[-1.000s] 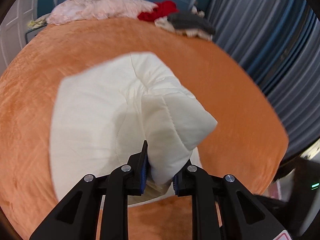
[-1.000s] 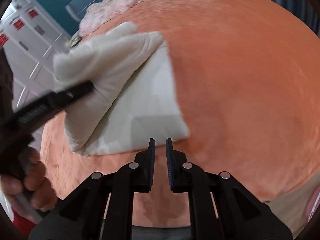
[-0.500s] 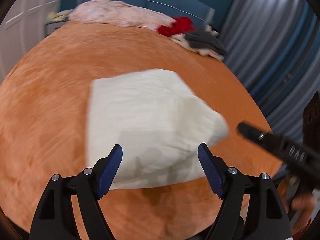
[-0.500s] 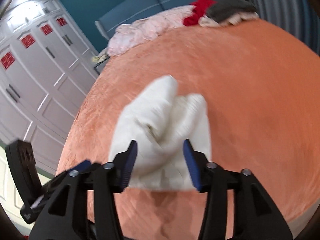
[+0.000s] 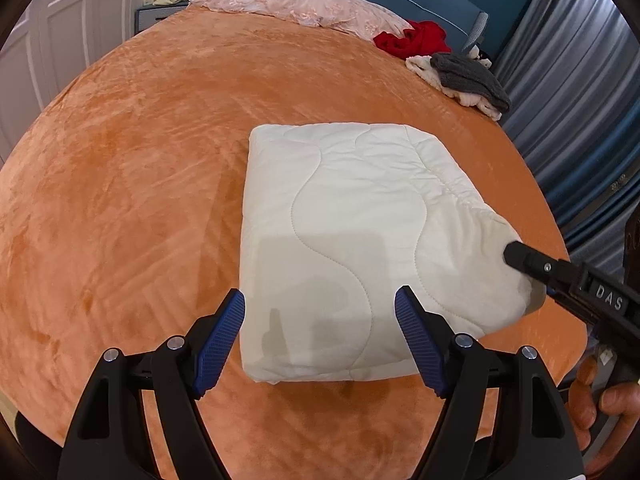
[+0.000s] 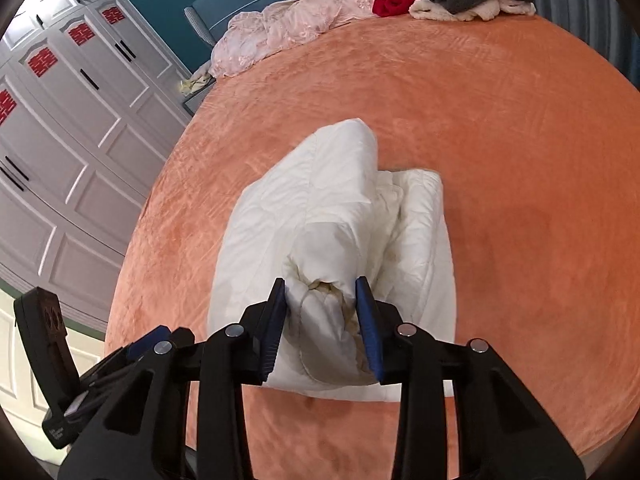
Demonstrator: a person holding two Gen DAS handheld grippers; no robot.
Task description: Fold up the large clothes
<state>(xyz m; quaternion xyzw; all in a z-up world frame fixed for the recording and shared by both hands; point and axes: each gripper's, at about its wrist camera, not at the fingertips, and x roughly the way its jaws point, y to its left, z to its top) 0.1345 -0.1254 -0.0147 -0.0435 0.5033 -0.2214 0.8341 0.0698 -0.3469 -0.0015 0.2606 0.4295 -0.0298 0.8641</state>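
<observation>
A folded white quilted garment (image 5: 352, 232) lies on the orange bed (image 5: 140, 160). My left gripper (image 5: 320, 332) is open and empty, hovering just above the garment's near edge. My right gripper (image 6: 322, 320) has its jaws on both sides of a bunched corner of the white garment (image 6: 340, 232), and the padding fills the gap between them. In the left wrist view the right gripper (image 5: 516, 256) shows at the garment's right corner, which is raised a little.
A pink blanket (image 5: 288, 0), a red garment (image 5: 416, 38) and a grey and cream pile (image 5: 468, 80) lie at the bed's far end. White wardrobes (image 6: 60, 140) stand on the left and blue curtains (image 5: 580, 100) on the right.
My left gripper let go of the white fold, opened wide and drew back. My right gripper came in from the right and closed around the garment's corner.
</observation>
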